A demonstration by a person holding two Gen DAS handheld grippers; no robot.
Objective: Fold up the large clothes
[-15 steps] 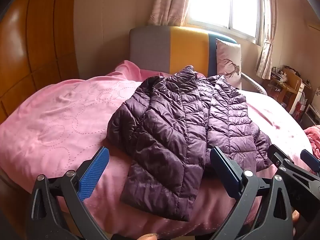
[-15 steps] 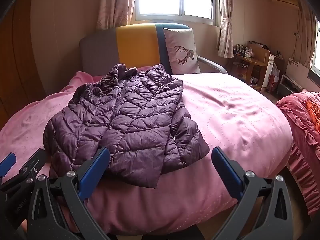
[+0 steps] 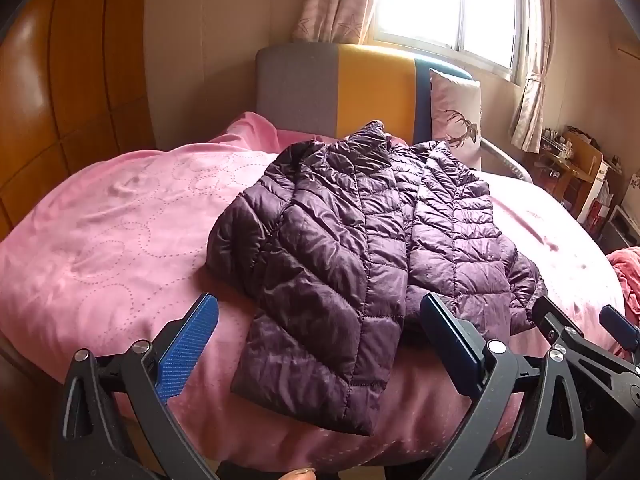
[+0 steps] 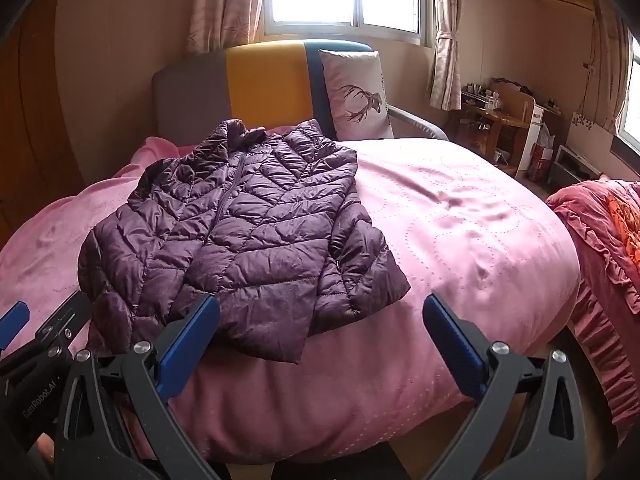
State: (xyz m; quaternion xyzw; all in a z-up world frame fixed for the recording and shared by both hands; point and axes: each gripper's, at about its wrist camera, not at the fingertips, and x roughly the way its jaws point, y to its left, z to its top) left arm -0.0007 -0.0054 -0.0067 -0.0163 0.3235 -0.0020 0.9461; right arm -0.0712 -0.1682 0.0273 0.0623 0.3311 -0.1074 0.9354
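A dark purple quilted puffer jacket (image 3: 360, 248) lies front-up on the pink bedspread (image 3: 120, 240), collar toward the headboard, hem toward me. In the right wrist view the jacket (image 4: 240, 240) sits left of centre on the bedspread (image 4: 460, 220). My left gripper (image 3: 320, 344) hovers open in front of the jacket's hem, nothing between its blue pads. My right gripper (image 4: 320, 340) is also open and empty, near the jacket's lower right corner. Each gripper shows at the edge of the other's view: the right gripper (image 3: 580, 320) and the left gripper (image 4: 44, 316).
A grey, yellow and blue headboard (image 4: 264, 88) with a deer-print pillow (image 4: 356, 96) stands behind the bed. A wooden wardrobe (image 3: 60, 80) is at the left. A red ruffled quilt (image 4: 600, 248) and a cluttered desk (image 4: 500, 120) lie to the right.
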